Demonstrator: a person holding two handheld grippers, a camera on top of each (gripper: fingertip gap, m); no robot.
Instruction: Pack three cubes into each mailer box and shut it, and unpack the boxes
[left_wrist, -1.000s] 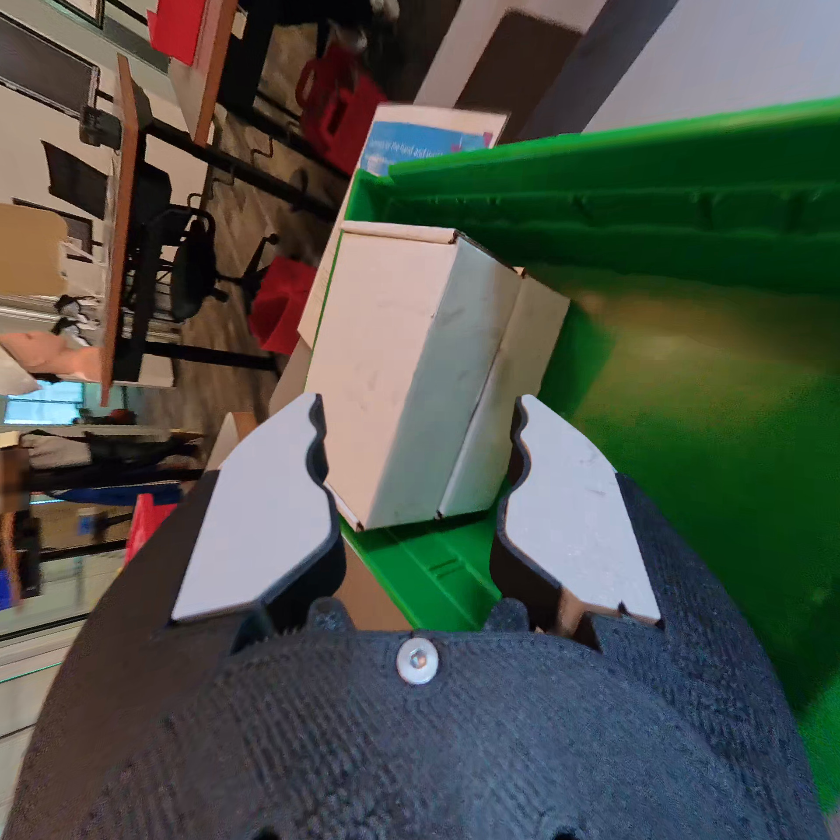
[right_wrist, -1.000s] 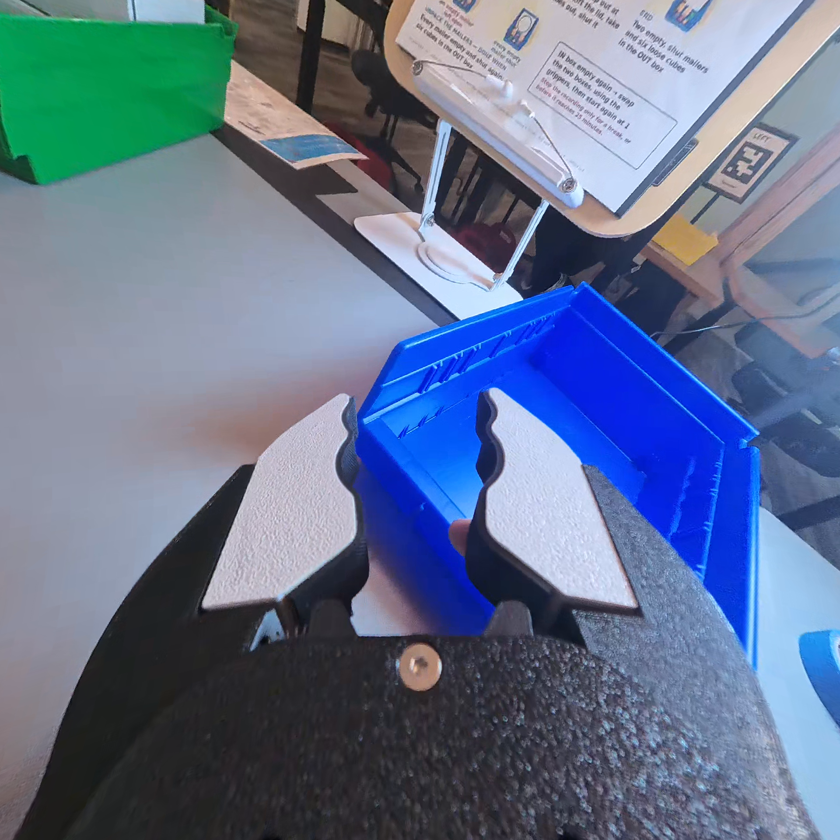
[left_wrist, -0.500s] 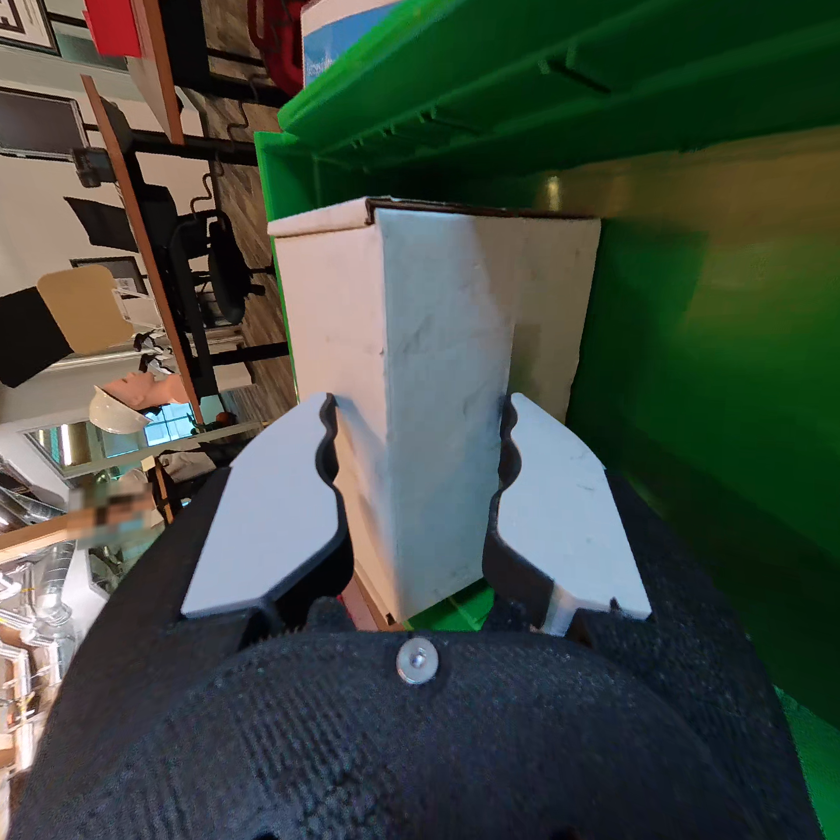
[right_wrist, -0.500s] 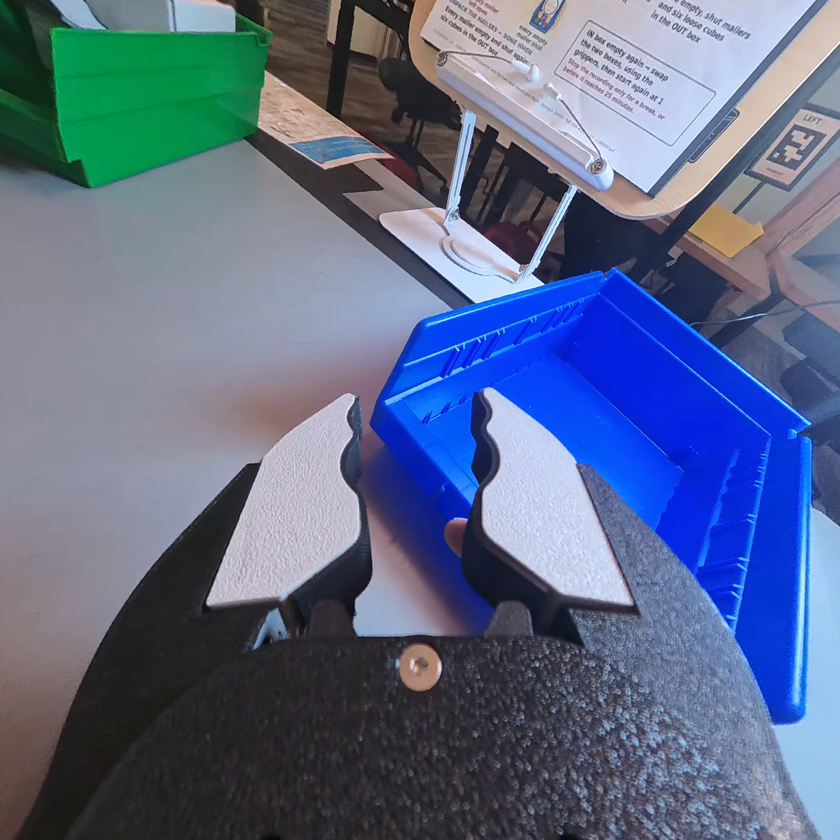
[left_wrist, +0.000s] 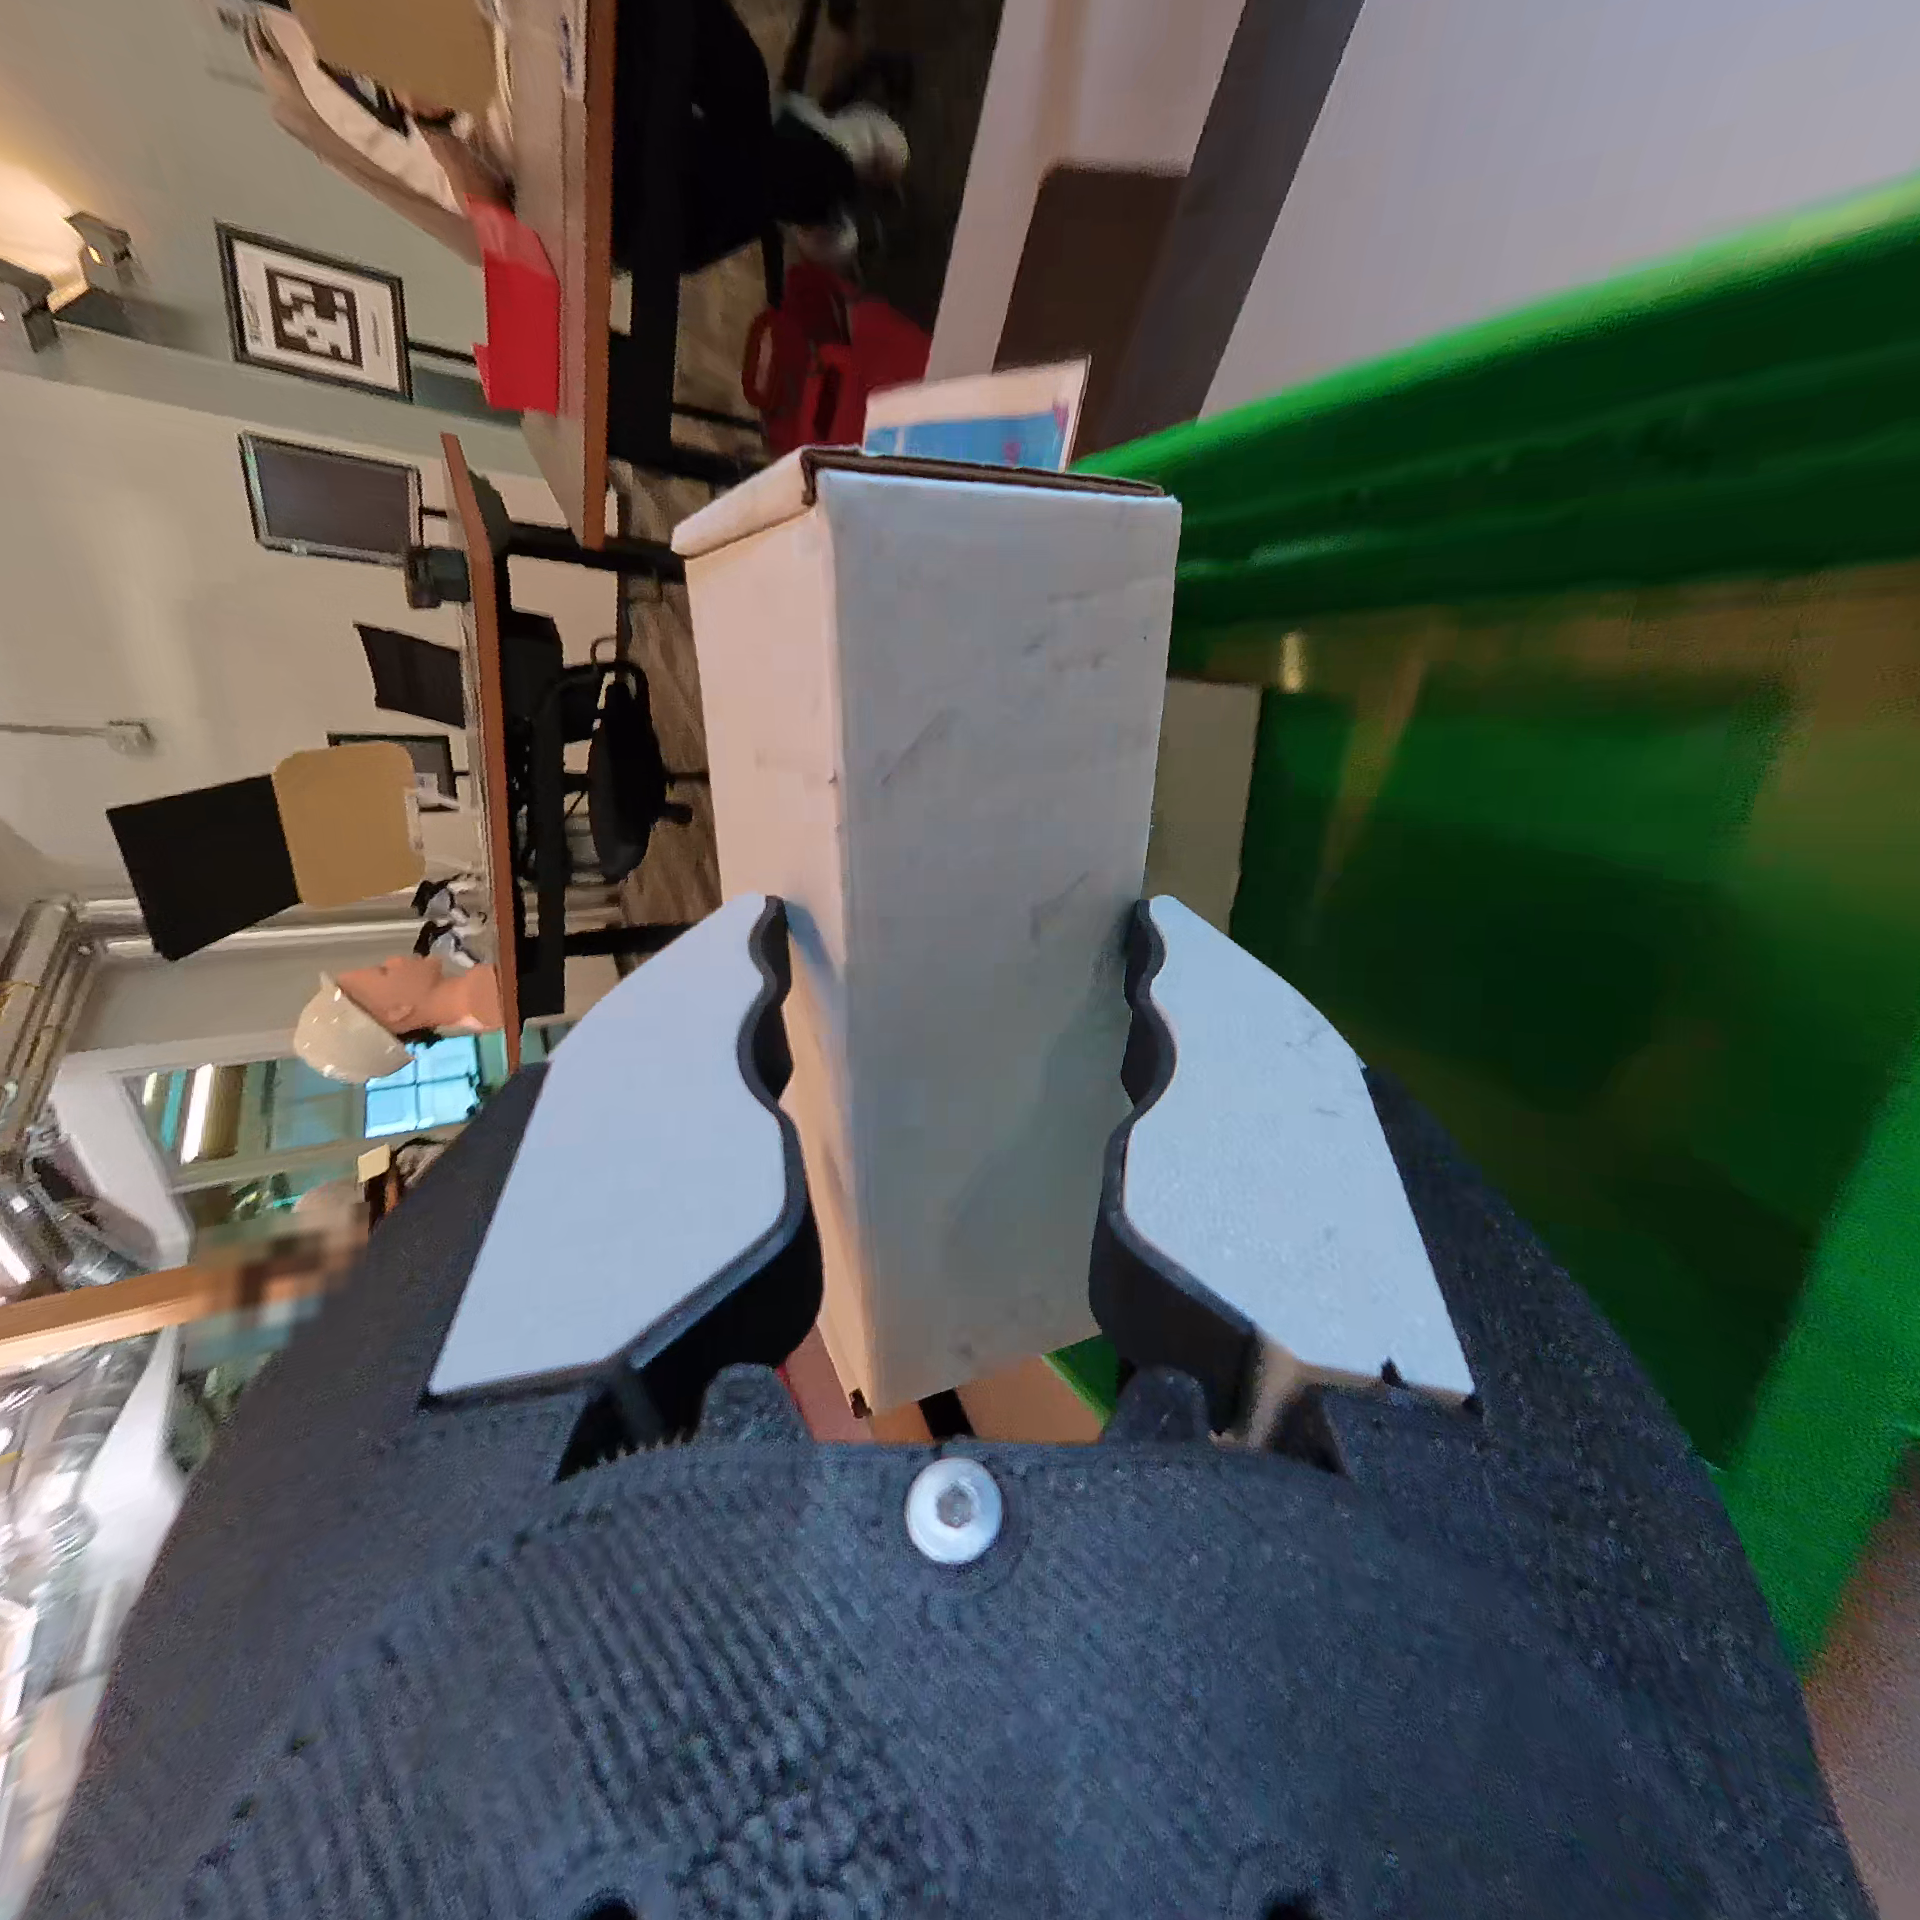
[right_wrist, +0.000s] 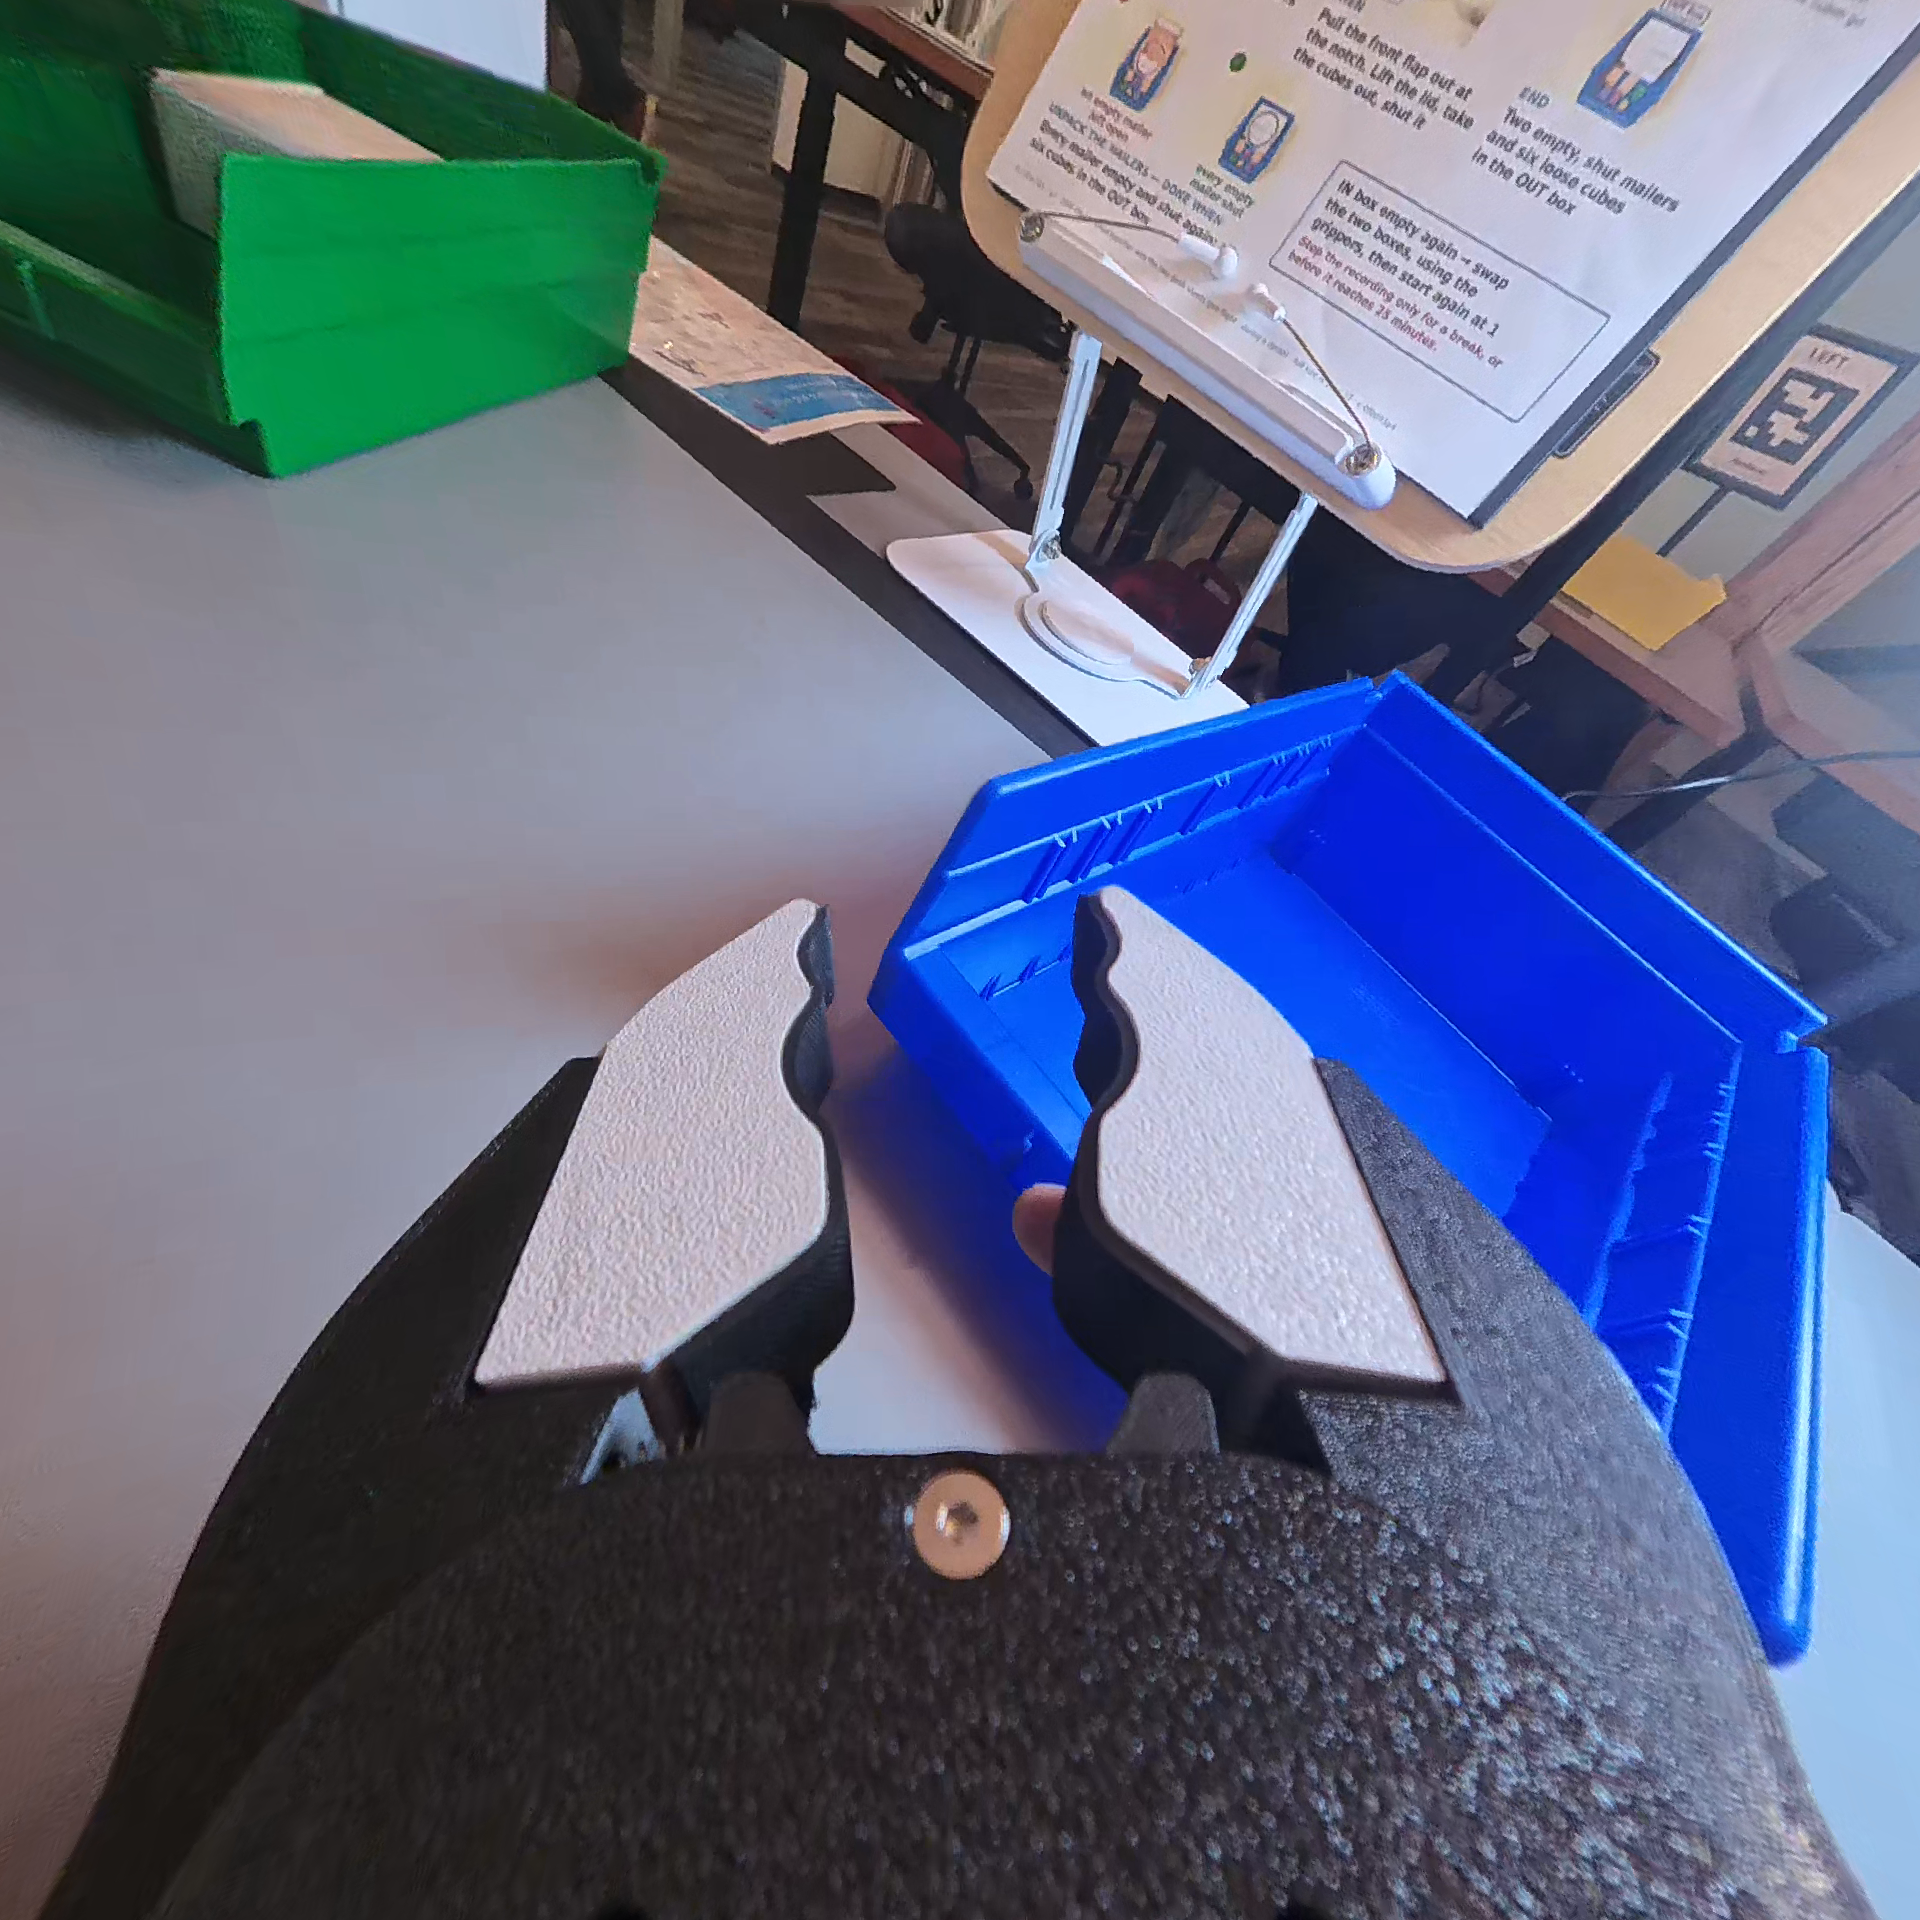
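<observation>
In the left wrist view my left gripper (left_wrist: 956, 914) is shut on a white mailer box (left_wrist: 987, 779). Both pads press its two side faces, and it stands on end above the green bin (left_wrist: 1558, 520). A second white box (left_wrist: 1210, 790) shows just behind it in the bin. In the right wrist view my right gripper (right_wrist: 951, 914) is open and holds nothing. It hovers over the near corner of the empty blue bin (right_wrist: 1143, 790), with the bin wall between the fingers but untouched. The green bin (right_wrist: 416, 270) with a white box (right_wrist: 270, 135) in it sits far left. No cubes show.
A grey table (right_wrist: 416, 727) carries both bins. A white stand with an instruction sheet (right_wrist: 1351, 208) is behind the blue bin at the table's far edge. A printed sheet (right_wrist: 769, 374) lies beside the green bin. Desks and chairs are beyond the table. Tip to tip, the grippers are about 45 cm apart.
My left jaws closed onto the white mailer box and raised it from the green bin. My right gripper narrowed a little and stayed by the blue bin's corner.
</observation>
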